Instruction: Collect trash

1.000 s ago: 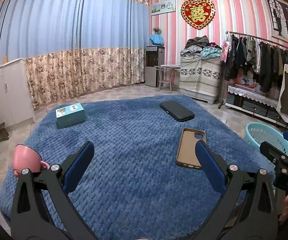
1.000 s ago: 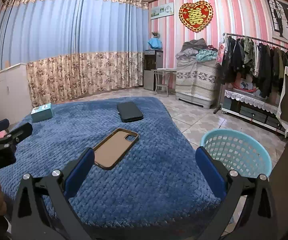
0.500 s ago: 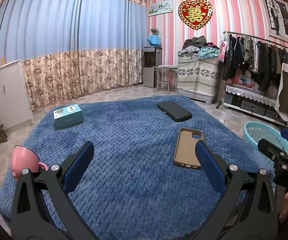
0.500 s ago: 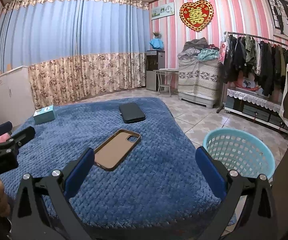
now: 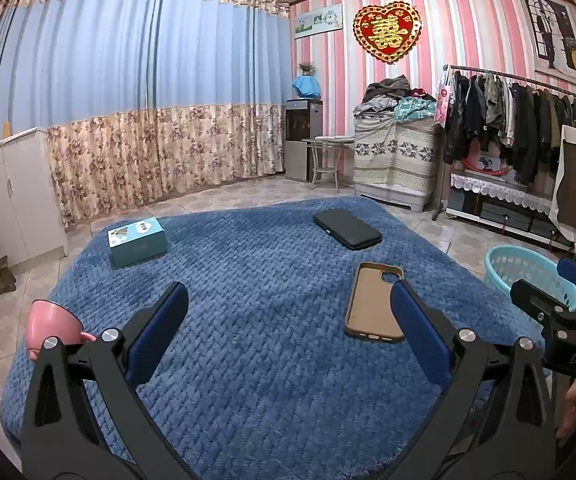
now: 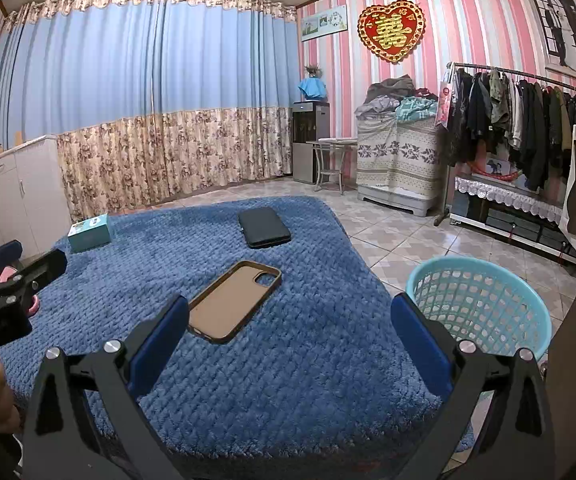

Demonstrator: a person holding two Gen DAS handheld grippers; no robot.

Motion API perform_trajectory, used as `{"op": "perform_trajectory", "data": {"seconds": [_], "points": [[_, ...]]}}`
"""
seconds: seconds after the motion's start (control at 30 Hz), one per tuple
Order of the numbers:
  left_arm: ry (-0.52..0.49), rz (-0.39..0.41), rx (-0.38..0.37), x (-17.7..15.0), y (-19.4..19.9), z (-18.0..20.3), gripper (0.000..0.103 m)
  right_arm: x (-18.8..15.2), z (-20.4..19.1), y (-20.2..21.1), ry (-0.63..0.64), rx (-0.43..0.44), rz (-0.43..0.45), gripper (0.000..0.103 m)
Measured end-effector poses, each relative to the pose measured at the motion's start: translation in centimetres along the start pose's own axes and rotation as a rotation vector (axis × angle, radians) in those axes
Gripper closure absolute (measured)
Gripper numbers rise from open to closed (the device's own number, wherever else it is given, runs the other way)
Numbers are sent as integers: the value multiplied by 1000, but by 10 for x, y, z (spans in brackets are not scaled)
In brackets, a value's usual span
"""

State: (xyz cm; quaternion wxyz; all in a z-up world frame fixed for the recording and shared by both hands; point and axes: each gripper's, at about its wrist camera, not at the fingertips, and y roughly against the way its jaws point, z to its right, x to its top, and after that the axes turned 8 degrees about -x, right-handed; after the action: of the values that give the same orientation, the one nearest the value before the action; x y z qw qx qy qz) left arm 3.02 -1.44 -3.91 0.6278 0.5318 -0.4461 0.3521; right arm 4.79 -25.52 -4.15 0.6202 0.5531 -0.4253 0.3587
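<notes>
A blue quilted cloth (image 5: 256,288) covers the table. On it lie a brown phone case (image 5: 373,306), a black case (image 5: 347,229), a teal box (image 5: 136,241) and a pink cup (image 5: 50,326) at the left edge. A light blue mesh basket (image 6: 477,304) stands on the floor to the right. My left gripper (image 5: 288,328) is open and empty above the cloth's near part. My right gripper (image 6: 288,332) is open and empty, near the right edge; the phone case (image 6: 235,305) lies just past its left finger.
A white cabinet (image 5: 4,200) stands at the left. A clothes rack (image 5: 527,128), a draped pile of bedding (image 5: 393,148) and a water dispenser (image 5: 301,138) line the far wall. Tiled floor (image 6: 399,236) lies right of the table.
Both grippers have drawn back and risen slightly, so the table items sit a little farther off. Both stay open and empty.
</notes>
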Motion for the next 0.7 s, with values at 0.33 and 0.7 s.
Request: {"op": "perform_trajectory", "data": {"seconds": [0.33,0.7], "points": [[-1,1,2,0,0,-1,5,0,1,0,-1,0,0,4],[-3,1,2,0,0,-1,5,0,0,0,-2,0,1,4]]}}
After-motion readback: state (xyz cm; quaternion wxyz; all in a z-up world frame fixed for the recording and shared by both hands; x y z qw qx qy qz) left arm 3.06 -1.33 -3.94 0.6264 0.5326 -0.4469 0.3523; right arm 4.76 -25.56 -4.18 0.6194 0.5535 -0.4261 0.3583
